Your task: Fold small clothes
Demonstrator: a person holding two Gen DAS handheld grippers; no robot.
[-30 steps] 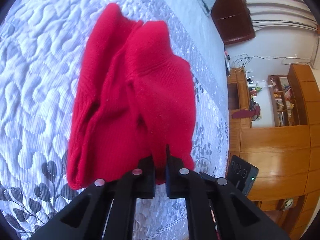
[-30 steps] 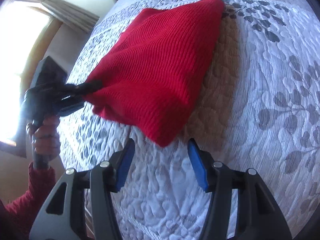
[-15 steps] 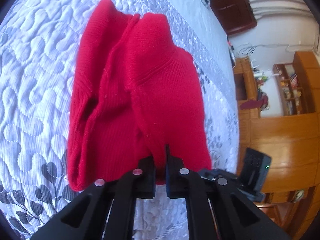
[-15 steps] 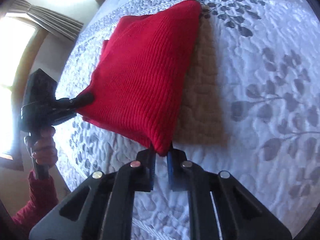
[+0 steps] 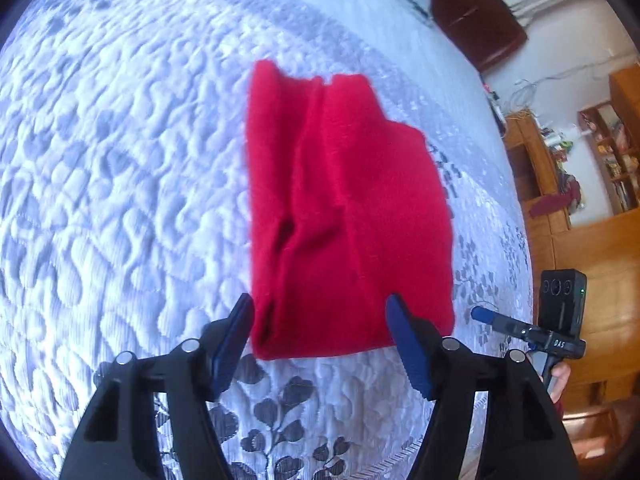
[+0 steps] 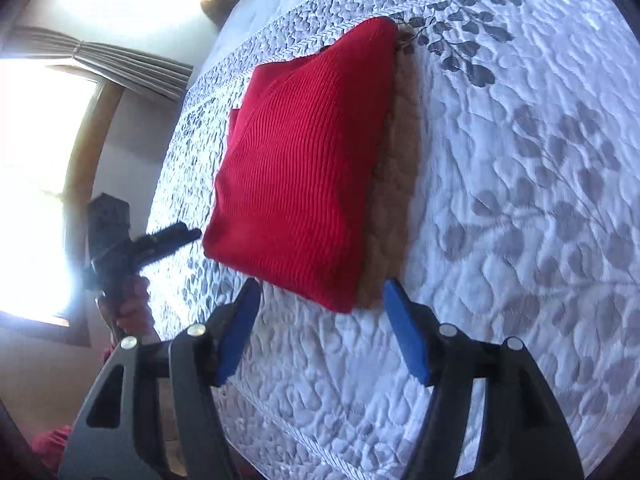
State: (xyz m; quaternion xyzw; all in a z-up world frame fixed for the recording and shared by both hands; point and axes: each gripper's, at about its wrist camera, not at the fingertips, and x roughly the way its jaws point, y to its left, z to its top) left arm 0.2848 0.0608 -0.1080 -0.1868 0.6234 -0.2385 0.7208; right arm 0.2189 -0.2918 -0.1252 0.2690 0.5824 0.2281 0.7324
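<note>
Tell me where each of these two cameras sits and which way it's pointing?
Left wrist view: sits on the left gripper, looking along its open fingers over the red sweater on the bed; the right gripper and the hand holding it show at right.
Right wrist view: sits on the right gripper, facing the sweater's other corner, fingers open; the left gripper and hand show at left, by the window.
Shared: sweater, bed, each other's gripper.
</note>
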